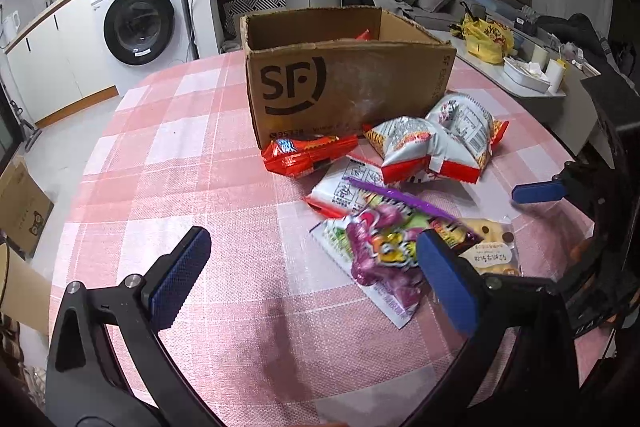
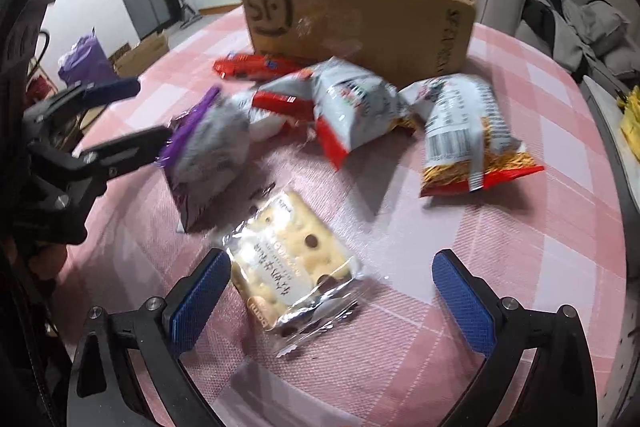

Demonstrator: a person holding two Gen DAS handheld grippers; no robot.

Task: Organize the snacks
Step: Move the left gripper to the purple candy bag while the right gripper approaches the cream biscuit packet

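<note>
Several snack packs sit on the pink checked table before the cardboard box; left gripper jaws gape wide beside the purple candy bag. Right wrist view: right gripper jaws spread open around the cheese-print cracker pack.

The right gripper is wide open above the cheese snack on the pink table. At ten o'clock the left gripper touches a purple bag. The box stands at twelve o'clock.
</note>
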